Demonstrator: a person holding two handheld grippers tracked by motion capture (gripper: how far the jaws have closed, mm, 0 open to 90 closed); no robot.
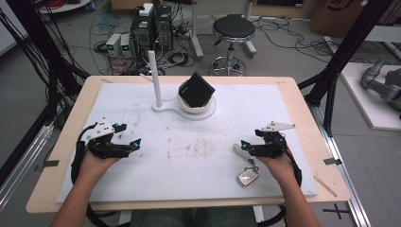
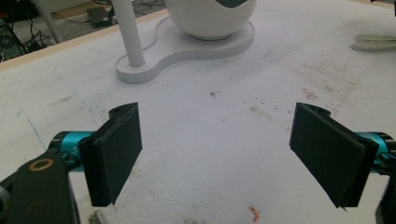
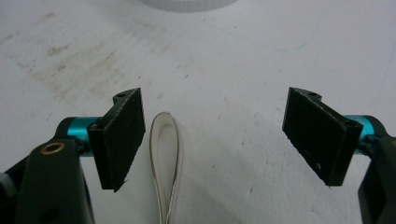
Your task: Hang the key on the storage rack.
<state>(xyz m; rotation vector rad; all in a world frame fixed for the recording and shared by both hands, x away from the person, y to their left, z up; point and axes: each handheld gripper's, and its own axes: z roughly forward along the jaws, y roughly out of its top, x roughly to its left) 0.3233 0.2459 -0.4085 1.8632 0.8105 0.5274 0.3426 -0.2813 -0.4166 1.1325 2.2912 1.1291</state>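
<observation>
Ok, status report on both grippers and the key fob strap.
Left gripper open, holding nothing. Right gripper open over the strap loop, loop beside one jaw, ungripped. Key fob flat on the mat. Nothing obstructing.

I can't read any text, label, brand or number anywhere here. The cardboard box [image 1: 338, 14] at the upper right of the high view carries a dark printed mark, but it is cut off and too blurred to make out.

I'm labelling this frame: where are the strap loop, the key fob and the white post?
strap loop [image 3: 164, 154]: right gripper view, inside of the loop.
key fob [image 1: 248, 177]: high view, its silver face.
white post [image 1: 155, 78]: high view, mid-shaft.
</observation>
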